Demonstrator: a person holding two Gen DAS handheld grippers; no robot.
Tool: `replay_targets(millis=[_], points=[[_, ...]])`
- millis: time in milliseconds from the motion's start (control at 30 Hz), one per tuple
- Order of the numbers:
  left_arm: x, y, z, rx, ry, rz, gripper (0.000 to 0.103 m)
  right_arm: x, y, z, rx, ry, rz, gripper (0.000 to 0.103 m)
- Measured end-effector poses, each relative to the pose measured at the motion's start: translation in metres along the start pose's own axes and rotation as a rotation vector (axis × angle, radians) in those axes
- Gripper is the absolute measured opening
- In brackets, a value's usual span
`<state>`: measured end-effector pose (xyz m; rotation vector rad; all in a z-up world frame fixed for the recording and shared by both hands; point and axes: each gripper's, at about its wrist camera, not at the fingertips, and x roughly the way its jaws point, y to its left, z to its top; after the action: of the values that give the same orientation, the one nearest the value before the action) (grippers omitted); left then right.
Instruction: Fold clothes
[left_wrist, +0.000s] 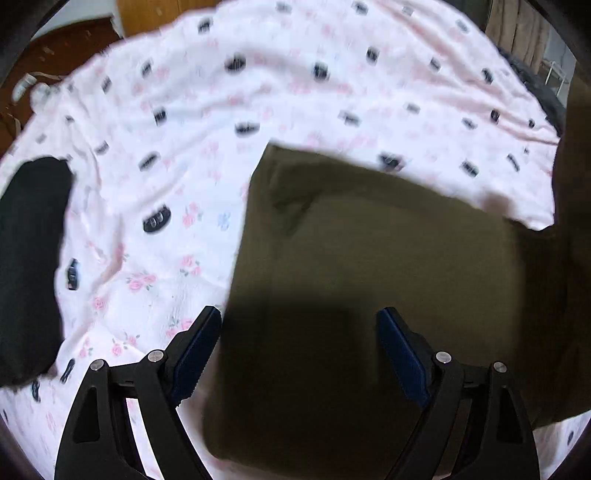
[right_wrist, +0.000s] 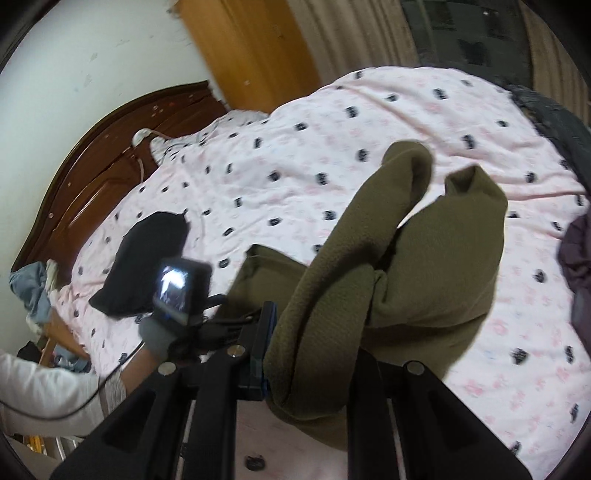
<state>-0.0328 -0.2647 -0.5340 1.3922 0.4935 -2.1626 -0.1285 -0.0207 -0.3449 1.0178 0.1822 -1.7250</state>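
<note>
- The olive-green knitted garment (left_wrist: 369, 280) lies on the bed, on the pink flowered bedsheet with dark patches (left_wrist: 258, 103). One part of it is flat on the sheet and another part is lifted.
- The right gripper (right_wrist: 314, 369) has its fingers narrow and pinched on a bunched fold of the garment, which rises up over the fingers and hangs down on the far side.
- The left gripper (left_wrist: 299, 354) is above the flat part of the garment. Its fingers stand wide and nothing is between them.
- In my judgement, the step in hand is to carry the lifted part across the flat part to make a fold.
- To do it well, the right hand should keep the pinch firm and lay the cloth down edge on edge, not in a heap.
- The left fingers can press or hold the flat part, so that it does not slide with the pull.
- The cloth is thick and soft; it may bunch, so a smoothing stroke afterwards is useful.
- A folded black garment (right_wrist: 147, 258) lies well apart, towards the dark wooden headboard (right_wrist: 110, 155).
</note>
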Motion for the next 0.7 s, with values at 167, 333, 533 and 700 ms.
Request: replay_targets(millis=[167,333,533,700], points=[[0.003,0.006,0.001,0.057,0.017,-0.035,0.084,0.036,0.020,0.003,-0.010,0.036,0.016,0.017],[-0.007,0.023,0.007,0.023,-0.014,-0.039,0.084,0.066,0.041,0.005,-0.048,0.076,0.009,0.017],[-0.011,0.065,0.007,-0.071,-0.014,-0.036,0.084,0.094,0.073,0.005,-0.107,0.119,0.000,0.017],[-0.023,0.091,0.005,-0.101,-0.037,-0.024,0.084,0.137,0.102,-0.003,-0.163,0.196,-0.018,0.017]])
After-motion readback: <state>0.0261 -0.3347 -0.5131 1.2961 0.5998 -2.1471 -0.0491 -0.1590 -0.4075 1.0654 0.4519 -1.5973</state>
